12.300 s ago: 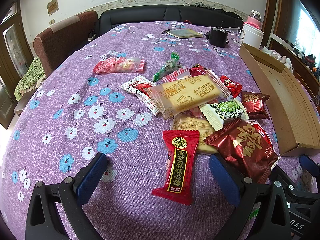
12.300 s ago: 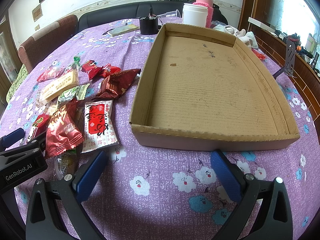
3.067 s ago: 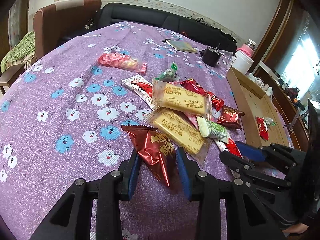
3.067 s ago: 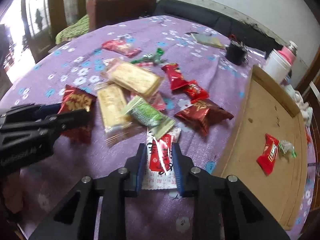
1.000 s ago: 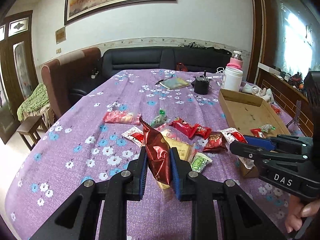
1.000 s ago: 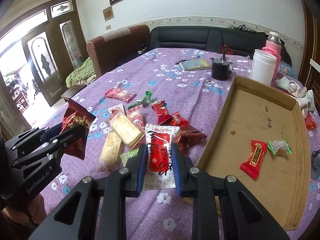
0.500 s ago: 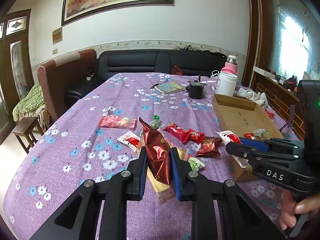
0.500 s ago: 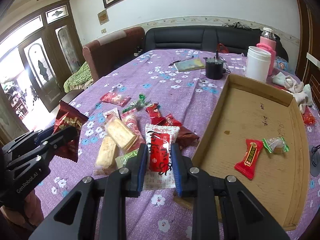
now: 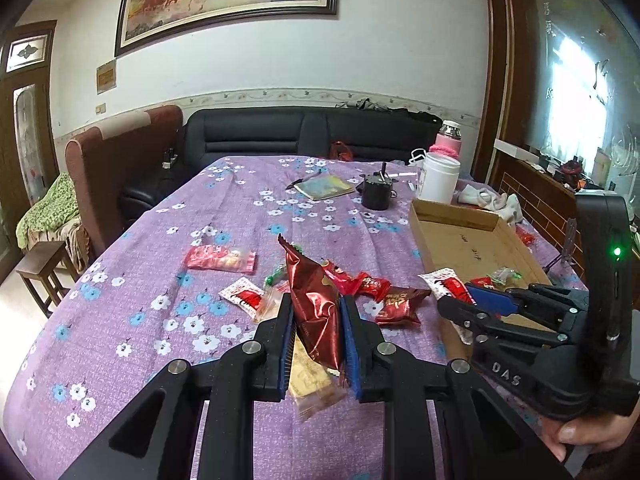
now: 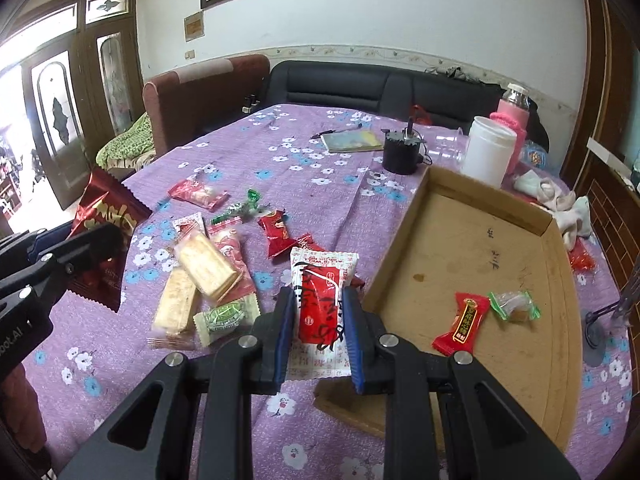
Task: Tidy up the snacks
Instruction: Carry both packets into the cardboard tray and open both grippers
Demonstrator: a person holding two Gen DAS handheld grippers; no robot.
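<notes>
My left gripper (image 9: 316,312) is shut on a dark red foil snack bag (image 9: 314,300), held up above the purple flowered table (image 9: 240,216). The same bag (image 10: 106,216) shows at the left in the right wrist view, in the left gripper (image 10: 96,244). My right gripper (image 10: 318,308) is shut on a white packet with a red label (image 10: 322,280), just left of the cardboard tray's (image 10: 400,240) near corner. The right gripper (image 9: 460,300) appears at the right in the left wrist view. Two wrapped sweets, a red one (image 10: 464,322) and a green one (image 10: 514,306), lie in the tray.
Several loose snacks lie left of the tray: two biscuit packs (image 10: 200,276), a green-white packet (image 10: 224,316), red wrappers (image 10: 278,232), a pink packet (image 10: 198,194). A black pot (image 10: 400,152), white jar (image 10: 486,156), pink bottle (image 10: 514,120) and notebook (image 10: 352,140) stand at the far end.
Both views have tilted slightly upward, so the table and tray sit a little lower in frame. Each gripper keeps its packet held.
</notes>
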